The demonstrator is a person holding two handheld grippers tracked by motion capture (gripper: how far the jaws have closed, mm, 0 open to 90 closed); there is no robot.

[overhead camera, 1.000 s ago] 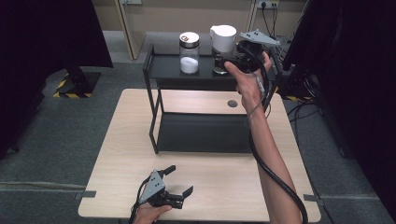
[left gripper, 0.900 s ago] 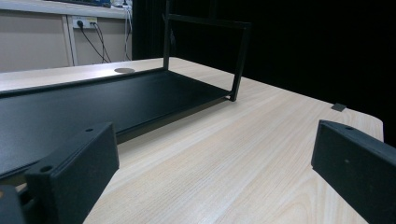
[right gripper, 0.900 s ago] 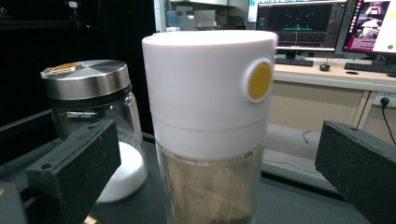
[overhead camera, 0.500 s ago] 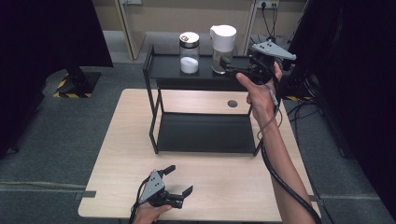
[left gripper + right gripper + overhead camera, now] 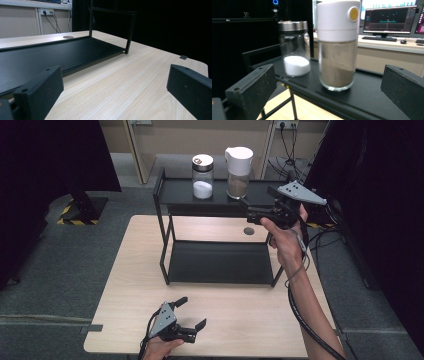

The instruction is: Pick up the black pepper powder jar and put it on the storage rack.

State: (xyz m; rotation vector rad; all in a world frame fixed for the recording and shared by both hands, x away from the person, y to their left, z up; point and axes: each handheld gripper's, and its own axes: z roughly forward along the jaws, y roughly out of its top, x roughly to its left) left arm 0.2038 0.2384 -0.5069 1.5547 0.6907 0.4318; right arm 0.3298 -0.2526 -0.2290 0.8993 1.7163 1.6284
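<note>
Right tongs [image 5: 246,210] are held open, aimed at the white-capped jar [image 5: 238,166] on the rack's [image 5: 165,237] top shelf, not touching. Left tongs [image 5: 192,312] are rested open near the bench's [image 5: 130,285] front edge.

On the top shelf of the black rack [image 5: 170,227] you have a steel-lidded glass jar [image 5: 202,176] holding white powder. The rack stands on a pale wooden table [image 5: 130,270] with a round grommet [image 5: 248,231]. Monitors [image 5: 388,17] and a keyboard [image 5: 378,38] sit behind. Hazard-striped tape [image 5: 70,215] marks the floor.
</note>
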